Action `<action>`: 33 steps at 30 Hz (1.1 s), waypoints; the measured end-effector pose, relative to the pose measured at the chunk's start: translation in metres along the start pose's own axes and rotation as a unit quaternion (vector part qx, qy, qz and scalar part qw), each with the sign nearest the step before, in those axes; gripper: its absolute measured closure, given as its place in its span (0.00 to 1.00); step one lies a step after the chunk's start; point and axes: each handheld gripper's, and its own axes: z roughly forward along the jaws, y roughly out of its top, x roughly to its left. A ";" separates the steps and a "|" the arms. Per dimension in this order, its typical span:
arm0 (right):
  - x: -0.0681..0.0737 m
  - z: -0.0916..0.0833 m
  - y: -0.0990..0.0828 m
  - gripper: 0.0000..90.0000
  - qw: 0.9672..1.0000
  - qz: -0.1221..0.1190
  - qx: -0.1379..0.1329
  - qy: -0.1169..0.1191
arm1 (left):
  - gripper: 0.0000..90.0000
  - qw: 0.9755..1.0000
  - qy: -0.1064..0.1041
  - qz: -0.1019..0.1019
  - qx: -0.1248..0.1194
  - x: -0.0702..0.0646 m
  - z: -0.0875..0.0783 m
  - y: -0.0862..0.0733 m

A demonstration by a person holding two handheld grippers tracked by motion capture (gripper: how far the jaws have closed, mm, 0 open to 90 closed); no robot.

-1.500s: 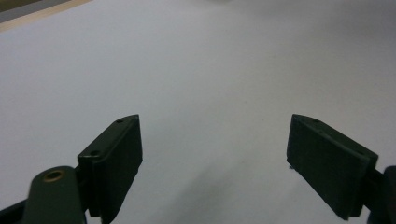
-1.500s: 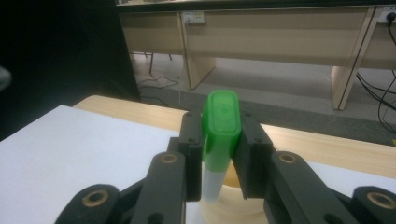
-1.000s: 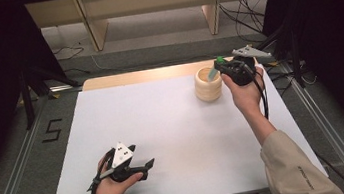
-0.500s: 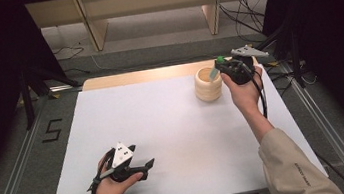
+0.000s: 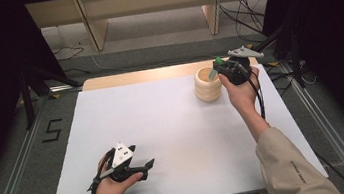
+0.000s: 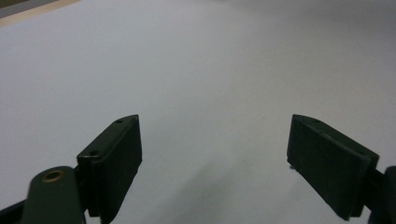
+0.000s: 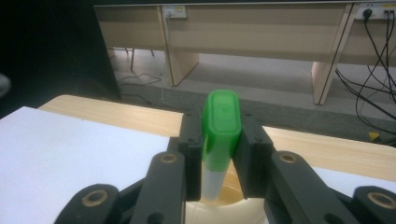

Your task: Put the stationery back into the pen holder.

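My right gripper (image 7: 218,154) still pinches the green-capped marker (image 7: 219,135) over the wooden cup (image 5: 207,84), barely moved since a second ago; I judge release is near. My left gripper (image 6: 215,163) rests spread.

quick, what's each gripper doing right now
Left gripper: open, holding nothing, low over the white table cover.
Right gripper: shut on a green-capped marker, above the wooden cup.

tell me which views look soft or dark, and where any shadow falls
Left gripper view: soft throughout, a faint shadow on the white table cover between the open jaws. Right gripper view: sharp green-capped translucent tube, dark left background. High view: evenly lit table, black surroundings.
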 end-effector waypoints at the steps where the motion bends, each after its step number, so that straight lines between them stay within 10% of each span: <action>1: 0.000 0.001 0.000 0.83 1.000 0.000 0.001 -0.001 | 0.20 1.000 0.000 0.000 0.000 0.000 0.000 0.000; 33: 0.002 0.036 -0.029 0.82 0.998 -0.013 0.063 -0.013 | 0.20 1.000 -0.002 0.002 0.002 0.000 0.001 0.000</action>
